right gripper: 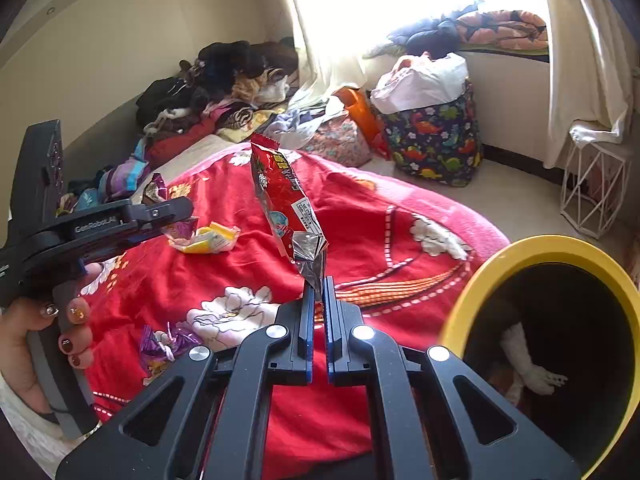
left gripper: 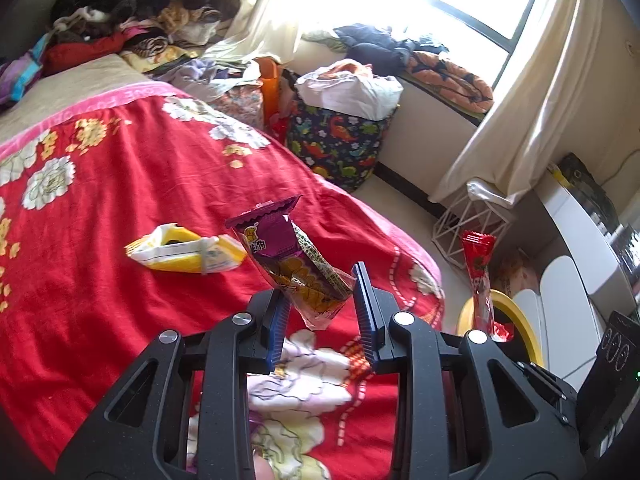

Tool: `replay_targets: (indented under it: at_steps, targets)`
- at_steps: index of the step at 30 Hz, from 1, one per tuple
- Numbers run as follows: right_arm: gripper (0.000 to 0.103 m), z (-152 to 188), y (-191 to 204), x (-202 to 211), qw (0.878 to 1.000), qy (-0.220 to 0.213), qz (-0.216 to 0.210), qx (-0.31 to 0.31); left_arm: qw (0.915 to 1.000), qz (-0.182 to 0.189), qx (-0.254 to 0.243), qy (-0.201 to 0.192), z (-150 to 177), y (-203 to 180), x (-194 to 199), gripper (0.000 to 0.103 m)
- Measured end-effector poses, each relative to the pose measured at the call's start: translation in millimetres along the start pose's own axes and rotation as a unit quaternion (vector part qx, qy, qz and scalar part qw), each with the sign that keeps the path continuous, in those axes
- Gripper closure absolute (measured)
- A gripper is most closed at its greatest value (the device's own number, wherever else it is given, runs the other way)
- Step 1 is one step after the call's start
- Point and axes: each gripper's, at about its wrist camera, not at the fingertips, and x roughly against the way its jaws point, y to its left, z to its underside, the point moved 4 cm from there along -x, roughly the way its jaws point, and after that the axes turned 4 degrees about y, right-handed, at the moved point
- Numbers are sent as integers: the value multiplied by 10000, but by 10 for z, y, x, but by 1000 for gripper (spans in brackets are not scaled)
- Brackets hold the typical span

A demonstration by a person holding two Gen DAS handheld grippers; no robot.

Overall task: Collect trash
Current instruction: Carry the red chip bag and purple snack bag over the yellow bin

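From the left wrist view, the left gripper [left gripper: 320, 304] held a purple snack wrapper [left gripper: 292, 264] between its 2 blue pads, jaws partly closed and grasping its lower end, so the wrapper's long axis stood up and leaned to the far left. A yellow wrapper [left gripper: 186, 254] lay flat on the red blanket [left gripper: 100, 240], just left of the purple one and farther out, its length running left to right. Off to the right, a red wrapper [left gripper: 480, 276] stood upright over the yellow rim of the bin [left gripper: 520, 312].

From the right wrist view, the right gripper [right gripper: 318, 300] was clenched tight on the silver tail of that red wrapper [right gripper: 284, 208], which rose straight up from the jaws and tilted far left. The bin [right gripper: 480, 288] opened just to the right of the jaws and near, with something white inside. I judged the right hand the nearer to the bin, needing only a short swing right before letting go.
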Motion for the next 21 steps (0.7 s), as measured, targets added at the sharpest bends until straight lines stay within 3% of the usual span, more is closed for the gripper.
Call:
replay_targets:
  at_steps: [21]
  targets:
    - [99, 100, -559, 513, 9971, -317, 451, -516, 9973, 355, -632, -106, 60, -612, 150, 79]
